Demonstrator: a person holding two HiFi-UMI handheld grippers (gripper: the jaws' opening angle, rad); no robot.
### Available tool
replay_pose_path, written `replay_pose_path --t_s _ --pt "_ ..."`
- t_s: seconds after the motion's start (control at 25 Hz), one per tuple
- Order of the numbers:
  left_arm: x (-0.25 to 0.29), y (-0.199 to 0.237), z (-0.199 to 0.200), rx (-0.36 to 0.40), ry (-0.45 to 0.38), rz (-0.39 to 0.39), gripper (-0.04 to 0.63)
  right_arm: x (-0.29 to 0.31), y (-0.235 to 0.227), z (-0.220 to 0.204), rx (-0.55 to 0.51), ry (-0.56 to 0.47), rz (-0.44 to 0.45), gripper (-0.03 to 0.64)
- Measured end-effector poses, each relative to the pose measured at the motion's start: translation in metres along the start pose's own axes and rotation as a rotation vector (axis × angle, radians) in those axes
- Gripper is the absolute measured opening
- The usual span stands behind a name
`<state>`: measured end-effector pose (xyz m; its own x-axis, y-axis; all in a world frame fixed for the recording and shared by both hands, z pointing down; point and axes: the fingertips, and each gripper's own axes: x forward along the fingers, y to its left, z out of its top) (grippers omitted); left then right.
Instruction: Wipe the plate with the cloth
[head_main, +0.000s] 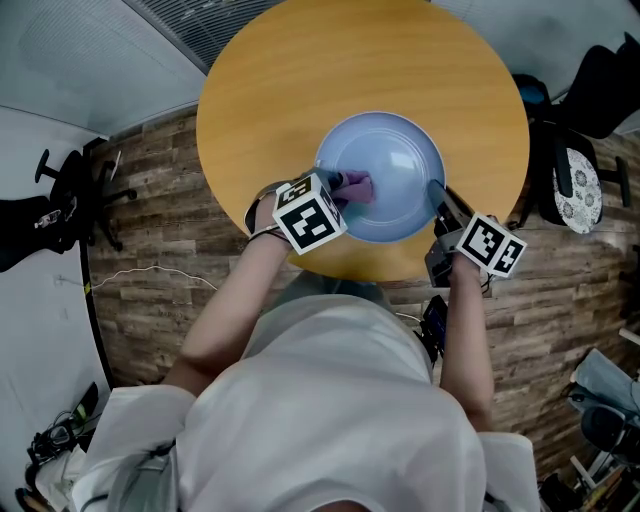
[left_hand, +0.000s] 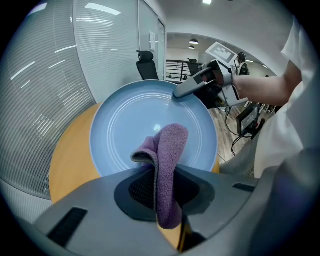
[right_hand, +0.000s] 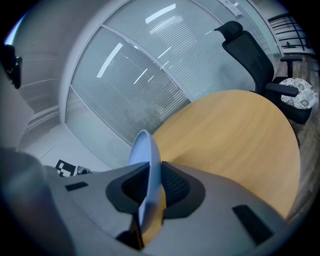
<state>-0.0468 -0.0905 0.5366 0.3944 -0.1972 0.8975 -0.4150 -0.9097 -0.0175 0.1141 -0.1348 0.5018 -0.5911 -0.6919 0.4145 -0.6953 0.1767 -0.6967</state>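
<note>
Over the round yellow wooden table (head_main: 300, 80), seen from the head view, the pale blue round plate (head_main: 400, 150) sits toward the near edge, and both tools are on it. The left gripper (head_main: 338, 183) comes in from the plate's left side and points steeply down with the wrist bent over. It presses a bunched purple fleece cloth (head_main: 358, 187) into the left part of the well. The right gripper (head_main: 438, 195) reaches in low and nearly level from the right, forearm straight, and has the plate's right rim. So here's the geometry that matters: most of the unwiped blue lies to the right of the cloth and beyond it, toward the right gripper, and the left hand is the one placed to sweep across. Now the left gripper view: the jaws are closed down tight on the cloth (left_hand: 167, 160), which folds up between the pads and flops forward onto the plate (left_hand: 125, 125). The other gripper (left_hand: 182, 92) bites the far rim. And the right gripper view: the jaws are narrowed to a slim gap and pinched on the plate's rim (right_hand: 147, 165), which stands edge-on between the pads with bare tabletop (right_hand: 235, 135) beyond. A firm anchor, I'd judge, for the wiping stroke.
</note>
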Motion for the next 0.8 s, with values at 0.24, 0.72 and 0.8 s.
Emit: replay_pose_path --t_s 0.24,0.72,0.8 --pt "0.01 -0.014 0.009 0.072 0.023 -0.004 0.064 0.002 0.0 -0.004 0.007 0.013 0.003 0.063" --pt "0.014 -0.027 0.032 0.137 -0.012 -0.017 0.064 0.001 -0.009 0.016 -0.013 0.006 0.004 0.063" --pt "0.015 -0.03 0.036 0.144 -0.02 -0.023 0.064 0.003 -0.009 0.018 -0.016 0.009 0.007 0.063"
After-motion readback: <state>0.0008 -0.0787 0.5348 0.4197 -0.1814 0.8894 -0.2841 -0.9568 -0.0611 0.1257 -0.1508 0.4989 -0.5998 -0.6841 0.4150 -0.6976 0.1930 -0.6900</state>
